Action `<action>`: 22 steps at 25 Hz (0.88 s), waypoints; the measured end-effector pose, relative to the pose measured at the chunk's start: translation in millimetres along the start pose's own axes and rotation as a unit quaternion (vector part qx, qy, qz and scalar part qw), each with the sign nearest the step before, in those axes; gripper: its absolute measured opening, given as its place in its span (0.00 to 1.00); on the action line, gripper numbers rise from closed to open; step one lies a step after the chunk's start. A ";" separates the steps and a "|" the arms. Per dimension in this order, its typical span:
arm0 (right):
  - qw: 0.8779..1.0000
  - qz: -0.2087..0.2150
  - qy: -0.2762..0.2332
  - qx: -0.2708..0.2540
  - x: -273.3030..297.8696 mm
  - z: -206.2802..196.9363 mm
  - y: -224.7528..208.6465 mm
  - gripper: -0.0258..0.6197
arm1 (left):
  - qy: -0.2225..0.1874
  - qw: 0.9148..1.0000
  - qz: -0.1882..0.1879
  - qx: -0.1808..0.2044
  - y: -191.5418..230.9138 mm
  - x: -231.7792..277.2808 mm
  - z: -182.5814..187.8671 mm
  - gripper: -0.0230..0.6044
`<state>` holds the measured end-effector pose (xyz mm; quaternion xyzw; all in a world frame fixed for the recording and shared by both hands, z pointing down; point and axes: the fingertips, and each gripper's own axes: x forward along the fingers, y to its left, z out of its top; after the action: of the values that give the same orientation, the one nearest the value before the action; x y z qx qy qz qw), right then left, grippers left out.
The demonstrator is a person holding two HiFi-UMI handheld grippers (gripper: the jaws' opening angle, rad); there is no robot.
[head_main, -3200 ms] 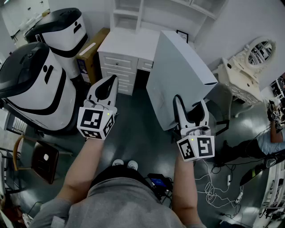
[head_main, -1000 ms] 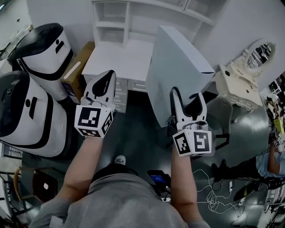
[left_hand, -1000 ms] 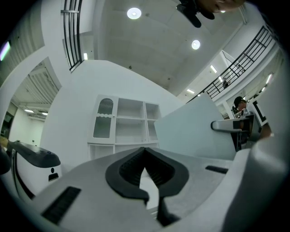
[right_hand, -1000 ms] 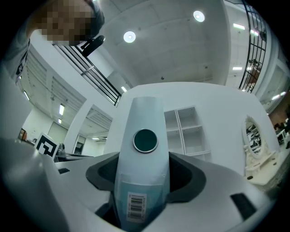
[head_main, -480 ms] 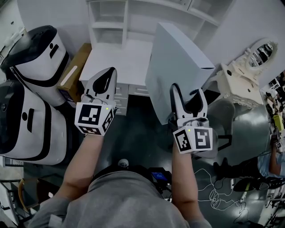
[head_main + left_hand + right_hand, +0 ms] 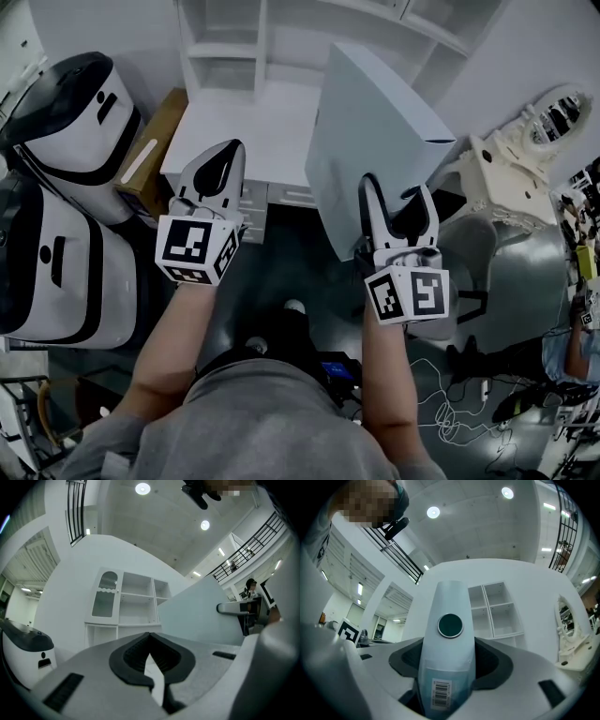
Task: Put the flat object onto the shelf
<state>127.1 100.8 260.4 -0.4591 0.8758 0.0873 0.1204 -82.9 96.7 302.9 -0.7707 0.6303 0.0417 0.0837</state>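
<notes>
- Large flat pale blue-white box (image 6: 375,141): held up on edge and tilted, in front of and to the right of the white open shelf unit (image 6: 234,47), not on it. Its narrow edge in the right gripper view (image 6: 445,634) bears a dark round disc and a barcode label.
- Right claw (image 6: 397,202): clamped on the box's lower edge, one jaw against each broad face (image 6: 449,667).
- Left claw (image 6: 225,159): jaws pressed together with nothing between them (image 6: 151,656), raised in front of the shelf unit, well apart from the box.
- Shelf unit: bare white compartments, seen ahead in both gripper views (image 6: 136,604) (image 6: 497,606).
- White table with drawers (image 6: 253,117): directly below the shelf unit.
- Brown cardboard box (image 6: 155,150): just left of the table under the shelf unit.
- Two white-and-black rounded machines (image 6: 80,94) (image 6: 56,262): further left of the shelf unit.
- Ornate white mirror stand (image 6: 534,141): well to the right of the shelf unit.
</notes>
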 end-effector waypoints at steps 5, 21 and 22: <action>1.000 0.012 -0.001 0.008 25.4 -8.3 -19.6 0.50 | 0.000 1.000 0.015 0.001 4.8 27.1 -3.7 0.05; 0.998 0.058 -0.004 0.016 90.8 -26.2 -87.8 0.50 | 0.000 0.998 0.063 0.005 -0.2 107.6 -12.0 0.05; 0.998 0.061 -0.005 0.018 93.9 -27.0 -91.4 0.50 | -0.001 0.998 0.067 0.006 0.0 111.7 -12.5 0.05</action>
<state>147.4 -31.3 255.0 -0.4023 0.9029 0.0815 0.1275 -60.8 -13.3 296.2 -0.7263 0.6806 0.0438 0.0858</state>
